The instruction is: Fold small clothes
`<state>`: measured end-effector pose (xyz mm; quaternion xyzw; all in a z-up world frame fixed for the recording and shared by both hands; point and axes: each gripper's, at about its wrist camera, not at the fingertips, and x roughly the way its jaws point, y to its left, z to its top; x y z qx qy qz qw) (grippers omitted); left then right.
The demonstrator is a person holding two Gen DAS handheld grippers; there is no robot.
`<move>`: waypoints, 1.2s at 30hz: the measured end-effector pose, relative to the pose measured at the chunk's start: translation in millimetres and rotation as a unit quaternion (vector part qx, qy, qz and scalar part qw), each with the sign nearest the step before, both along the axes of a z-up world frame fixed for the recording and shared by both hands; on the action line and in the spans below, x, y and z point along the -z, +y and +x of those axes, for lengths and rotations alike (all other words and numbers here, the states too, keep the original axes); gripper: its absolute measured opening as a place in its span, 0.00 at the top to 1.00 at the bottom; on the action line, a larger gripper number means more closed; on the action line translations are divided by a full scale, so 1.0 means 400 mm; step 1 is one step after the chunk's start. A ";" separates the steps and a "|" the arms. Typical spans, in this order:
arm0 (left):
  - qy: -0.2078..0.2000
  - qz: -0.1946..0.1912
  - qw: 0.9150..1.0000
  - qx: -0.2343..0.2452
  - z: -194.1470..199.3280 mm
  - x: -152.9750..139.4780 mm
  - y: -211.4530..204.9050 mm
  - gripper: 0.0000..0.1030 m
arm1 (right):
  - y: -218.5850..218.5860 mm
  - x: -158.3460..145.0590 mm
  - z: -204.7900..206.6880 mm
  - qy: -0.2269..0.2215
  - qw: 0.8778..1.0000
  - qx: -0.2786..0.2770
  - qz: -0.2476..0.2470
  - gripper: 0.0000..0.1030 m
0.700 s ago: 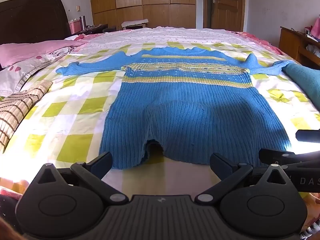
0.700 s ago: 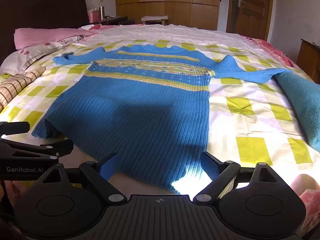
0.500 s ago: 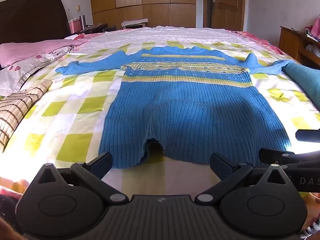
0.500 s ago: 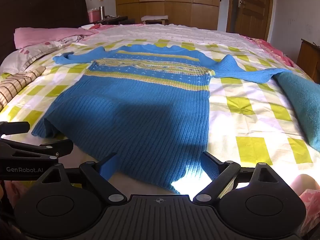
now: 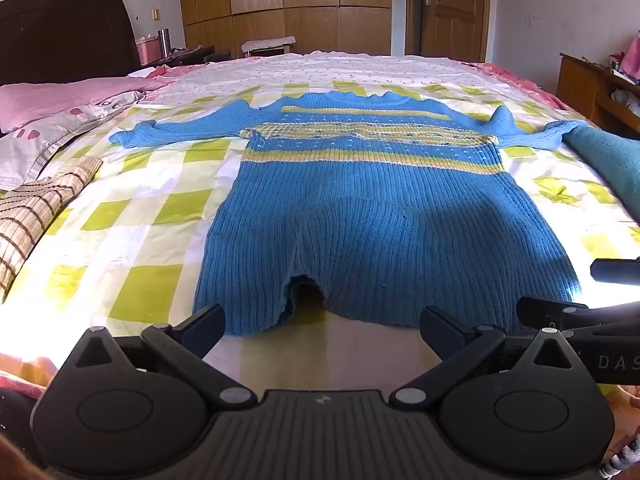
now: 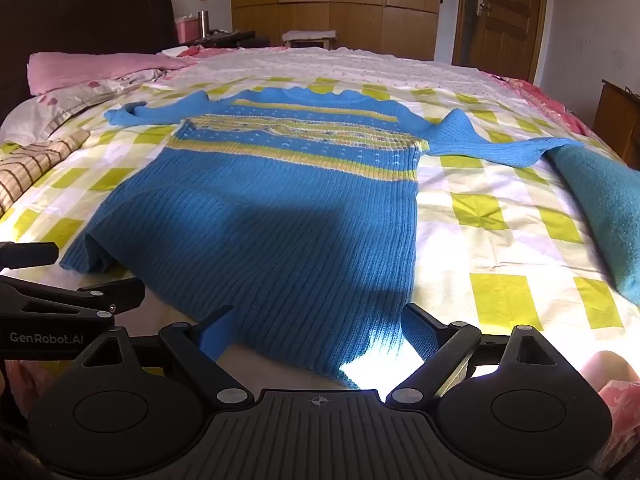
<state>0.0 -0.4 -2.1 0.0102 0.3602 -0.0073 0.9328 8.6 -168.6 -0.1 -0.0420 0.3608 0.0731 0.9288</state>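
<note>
Across the near half of the bed (image 5: 132,236) lies a blue sweater (image 5: 372,220), flat, sleeves spread. Soft, limp, ribbed knit, probably light; its near hem corners look best to pinch. Left tool (image 5: 322,326) and right tool (image 6: 316,326) stand apart, empty.

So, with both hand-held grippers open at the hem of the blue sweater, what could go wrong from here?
1. The blue sweater has a hem that bulges up in a small arch; the left hand-held gripper might pinch only one layer there.
2. The right sleeve touches the teal cloth, which may drag along.
3. The right hand-held gripper may also catch the checked sheet.
</note>
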 end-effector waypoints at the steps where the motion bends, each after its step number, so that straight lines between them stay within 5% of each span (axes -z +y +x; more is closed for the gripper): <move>1: 0.000 -0.001 1.000 0.000 0.000 0.001 0.000 0.00 | 0.001 0.000 0.000 0.000 1.000 0.000 0.000 0.12; 20: 0.015 -0.005 1.000 0.001 0.010 0.016 0.000 0.00 | 0.004 0.014 0.008 0.004 1.000 0.000 -0.013 0.12; 36: 0.069 -0.009 0.998 -0.001 0.036 0.056 0.000 0.00 | 0.005 0.021 0.014 0.012 1.000 -0.001 -0.013 0.12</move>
